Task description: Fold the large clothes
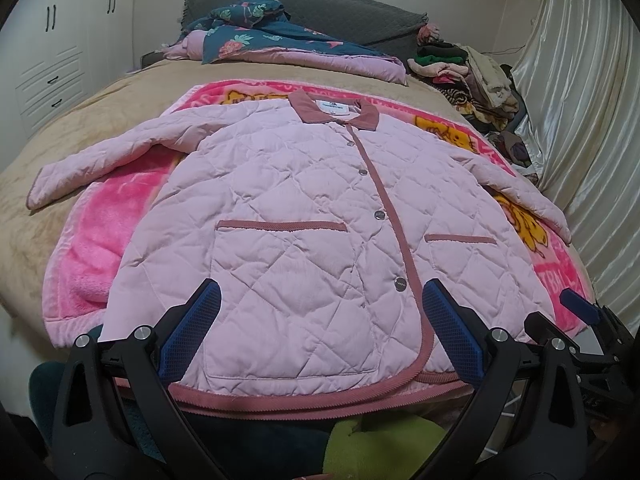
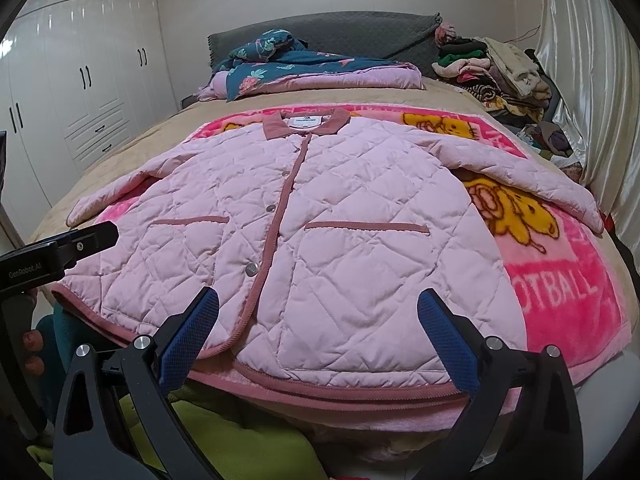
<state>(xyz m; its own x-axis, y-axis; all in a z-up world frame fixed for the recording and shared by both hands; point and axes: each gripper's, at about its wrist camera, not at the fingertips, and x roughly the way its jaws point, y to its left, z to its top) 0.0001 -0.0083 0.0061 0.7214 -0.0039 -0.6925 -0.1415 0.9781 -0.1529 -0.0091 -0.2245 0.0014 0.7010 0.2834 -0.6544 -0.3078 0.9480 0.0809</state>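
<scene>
Lying flat, buttoned, on the pink blanket (image 1: 100,248) atop the bed (image 1: 60,132): quilted jacket (image 1: 304,208). Left tool (image 1: 320,336) and right tool (image 2: 316,340) both released, empty, over the hem. Risk: slippery padded fabric bunching, sleeves dragging blanket along.

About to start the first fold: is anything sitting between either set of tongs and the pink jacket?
Nothing visible is. The pink quilted jacket lies flat and buttoned on the pink cartoon blanket, sleeves spread. The left tongs and right tongs are open above its hem with no object between.
</scene>
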